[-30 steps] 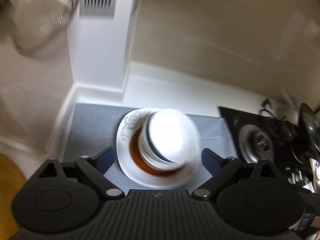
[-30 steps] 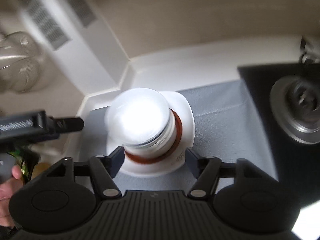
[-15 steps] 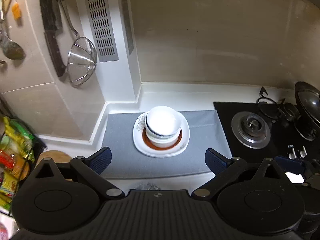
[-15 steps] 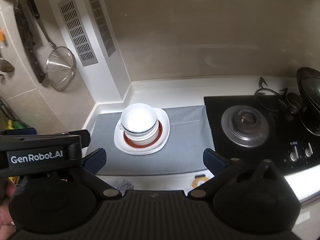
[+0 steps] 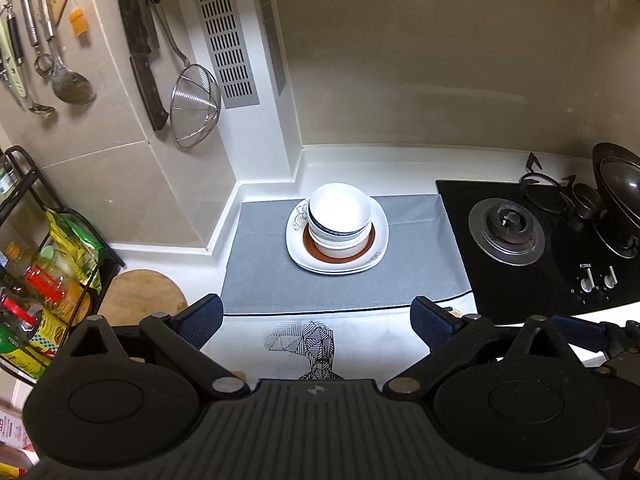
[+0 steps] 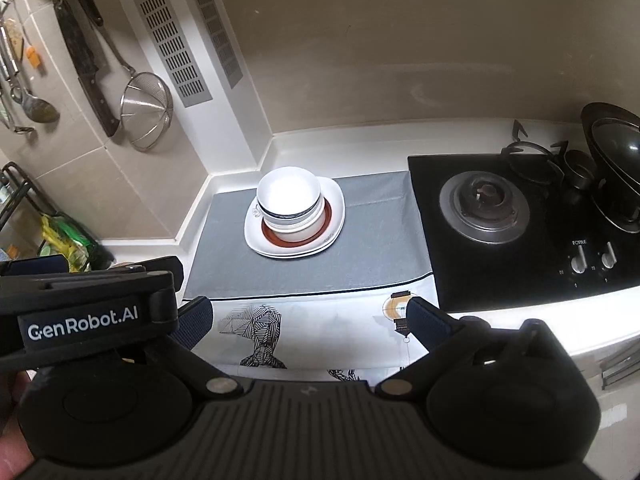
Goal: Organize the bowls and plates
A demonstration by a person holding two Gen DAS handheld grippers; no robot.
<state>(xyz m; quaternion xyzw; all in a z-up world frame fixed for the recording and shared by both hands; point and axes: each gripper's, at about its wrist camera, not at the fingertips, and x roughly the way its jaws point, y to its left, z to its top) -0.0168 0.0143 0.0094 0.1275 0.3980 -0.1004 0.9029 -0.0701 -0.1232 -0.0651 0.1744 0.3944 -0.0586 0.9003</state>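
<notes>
A stack of white bowls [image 5: 340, 216] sits on a brown-rimmed plate [image 5: 338, 249], which rests on white square plates [image 5: 378, 236]. The whole pile stands on a grey mat [image 5: 416, 272] spread over the white surface [image 5: 400, 168], near the corner where the wall juts out. A black stove [image 5: 516, 236] lies just beside the mat on its right.

The left gripper [image 5: 316, 318] hangs above the near edge of the surface, well apart from the pile, its jaws spread wide with nothing between them. The right gripper [image 6: 304, 318] is likewise held back from the pile; its jaws have just been opening and now stand released, gripping nothing. In the right wrist view the left gripper shows as a black block at the lower left.

A strainer [image 5: 196, 110], a knife [image 5: 142, 52] and a ladle [image 5: 68, 80] hang on the tiled wall.
</notes>
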